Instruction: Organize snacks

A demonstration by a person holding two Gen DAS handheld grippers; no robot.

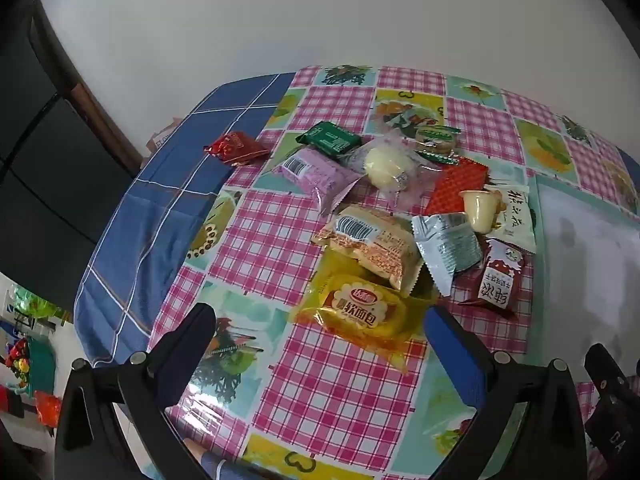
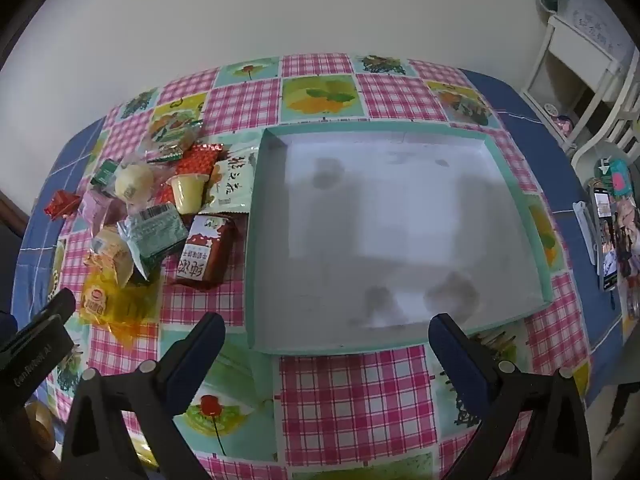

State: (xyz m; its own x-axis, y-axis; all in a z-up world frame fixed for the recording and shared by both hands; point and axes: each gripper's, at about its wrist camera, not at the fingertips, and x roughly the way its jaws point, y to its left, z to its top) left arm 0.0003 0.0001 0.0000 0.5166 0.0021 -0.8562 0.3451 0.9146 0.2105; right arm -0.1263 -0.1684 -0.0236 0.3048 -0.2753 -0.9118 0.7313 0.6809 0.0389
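Your left gripper (image 1: 320, 332) hangs with jaws wide apart over the checked tablecloth (image 1: 280, 240), the yellow bread pack (image 1: 360, 312) just beyond its fingertips, the snack pile (image 1: 400, 208) heaped behind, a red packet (image 1: 234, 148) lying apart.

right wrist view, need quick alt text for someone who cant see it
An empty shallow tray with a teal rim sits on a pink checked tablecloth, with a pile of wrapped snacks heaped beside it on the left. The right hand-held gripper hangs open over the tray's near edge, holding nothing.
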